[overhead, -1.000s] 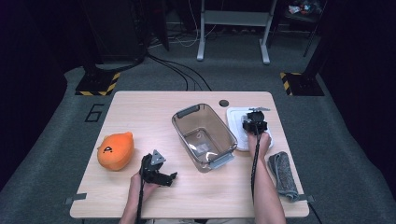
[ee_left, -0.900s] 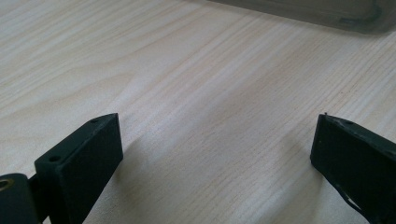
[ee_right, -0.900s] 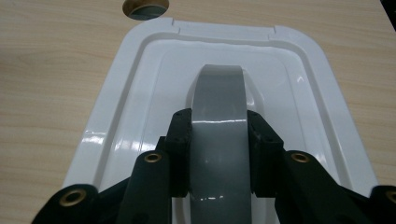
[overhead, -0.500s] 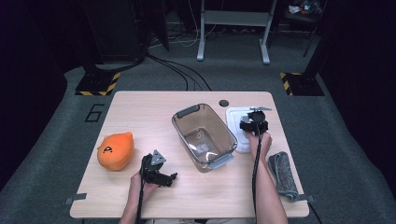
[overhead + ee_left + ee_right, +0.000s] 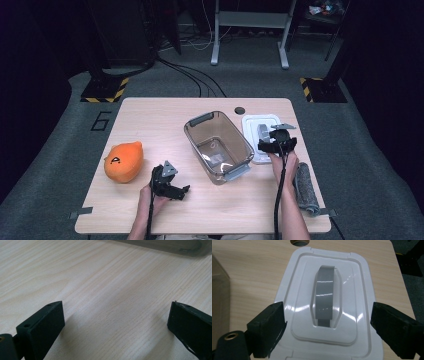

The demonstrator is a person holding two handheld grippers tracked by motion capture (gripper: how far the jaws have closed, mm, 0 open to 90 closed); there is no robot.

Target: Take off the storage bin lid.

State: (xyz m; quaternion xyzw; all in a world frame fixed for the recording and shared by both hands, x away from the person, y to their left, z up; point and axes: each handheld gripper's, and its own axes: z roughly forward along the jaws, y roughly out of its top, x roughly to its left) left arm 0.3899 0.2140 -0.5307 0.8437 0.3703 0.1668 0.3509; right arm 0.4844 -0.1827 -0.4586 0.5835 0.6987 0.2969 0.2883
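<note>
Right tool (image 5: pixel 270 146), jaws just opened wide and holding nothing, hangs over the white lid (image 5: pixel 329 307) on the worktop (image 5: pixel 160 120), apparently freshly released; left tool (image 5: pixel 175 192) rests open.

An orange plush toy (image 5: pixel 123 161) lies near the table's (image 5: pixel 165 117) left edge, with a dark mark on its side, perhaps a letter. A rolled grey cloth (image 5: pixel 305 188) rests at the right edge. A small round hole (image 5: pixel 240 110) sits near the far edge. Cables (image 5: pixel 187 75) run across the floor beyond.
</note>
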